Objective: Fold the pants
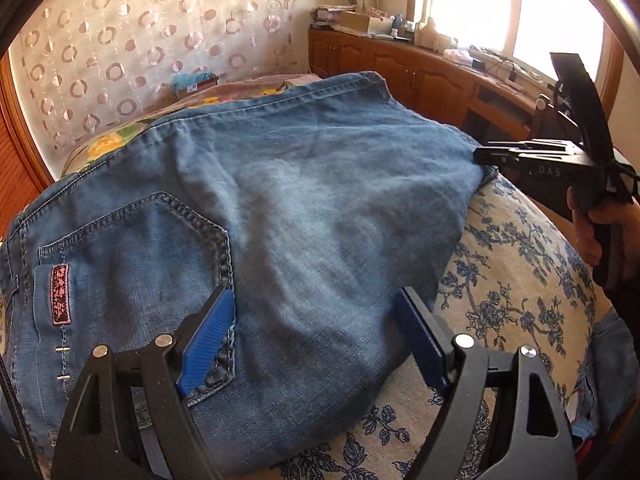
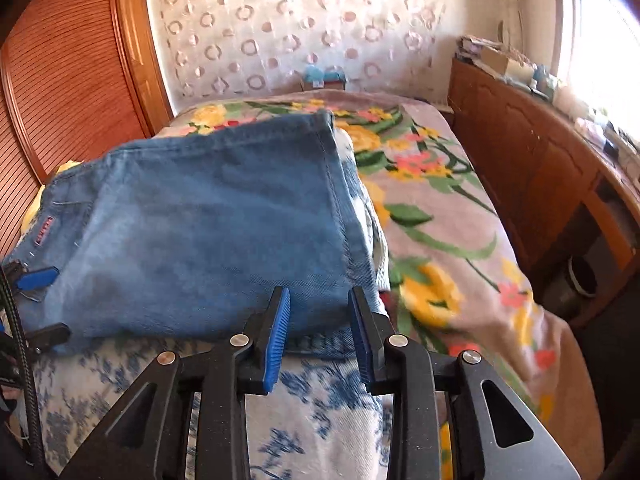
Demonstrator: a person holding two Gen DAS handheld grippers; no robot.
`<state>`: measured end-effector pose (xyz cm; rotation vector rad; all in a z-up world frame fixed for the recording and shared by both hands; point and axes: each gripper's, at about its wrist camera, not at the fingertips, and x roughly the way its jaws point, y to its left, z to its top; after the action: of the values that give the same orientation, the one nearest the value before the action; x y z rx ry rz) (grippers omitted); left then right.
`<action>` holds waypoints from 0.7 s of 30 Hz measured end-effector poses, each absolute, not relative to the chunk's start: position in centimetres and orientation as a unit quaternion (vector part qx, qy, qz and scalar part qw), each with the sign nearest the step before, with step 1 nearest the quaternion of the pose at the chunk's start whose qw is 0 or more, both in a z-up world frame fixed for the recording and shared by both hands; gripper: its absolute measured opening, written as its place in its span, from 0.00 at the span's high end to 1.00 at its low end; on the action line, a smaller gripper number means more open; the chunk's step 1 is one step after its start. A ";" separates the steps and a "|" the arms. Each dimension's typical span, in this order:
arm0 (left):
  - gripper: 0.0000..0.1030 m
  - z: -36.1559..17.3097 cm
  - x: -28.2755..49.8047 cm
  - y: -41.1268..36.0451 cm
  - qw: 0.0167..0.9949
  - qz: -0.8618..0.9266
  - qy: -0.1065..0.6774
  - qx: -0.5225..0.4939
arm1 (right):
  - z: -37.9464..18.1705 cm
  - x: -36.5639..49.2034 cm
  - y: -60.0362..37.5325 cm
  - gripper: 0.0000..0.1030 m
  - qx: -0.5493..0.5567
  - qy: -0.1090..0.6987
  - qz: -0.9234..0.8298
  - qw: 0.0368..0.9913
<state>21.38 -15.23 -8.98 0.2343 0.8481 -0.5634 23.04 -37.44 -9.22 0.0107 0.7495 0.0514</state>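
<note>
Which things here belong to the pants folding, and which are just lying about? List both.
Belongs to the job:
- jeans
- left gripper, open over the jeans
- right gripper, open at the jeans' near edge

Just lying about:
- floral blanket
- blue-patterned cover
- wooden cabinet
- curtain

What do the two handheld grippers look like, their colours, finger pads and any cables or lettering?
Both are black, with triangular cut-outs in the linkage arms and silver round pivot pins. The left gripper and right gripper each carry ribbed blue pads on flat black fingers. Seen from the left wrist, the right gripper's body shows faint pale lettering, too small to read. A black braided cable runs beside the left gripper.
</note>
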 end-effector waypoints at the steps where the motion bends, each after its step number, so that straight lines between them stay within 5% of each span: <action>1: 0.19 -9.0 21.3 -15.2 0.867 -0.269 0.405 0.110 | -9.3 23.1 -37.5 0.70 0.003 0.365 0.021 0.931; 21: 0.10 -9.6 20.6 -15.8 0.863 -0.259 0.411 0.141 | -8.3 21.0 -37.3 0.59 0.073 0.348 0.023 0.934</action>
<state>20.58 -15.83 -9.59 0.2962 0.8610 -0.5427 20.97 -37.31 -8.35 0.1502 0.7123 0.0478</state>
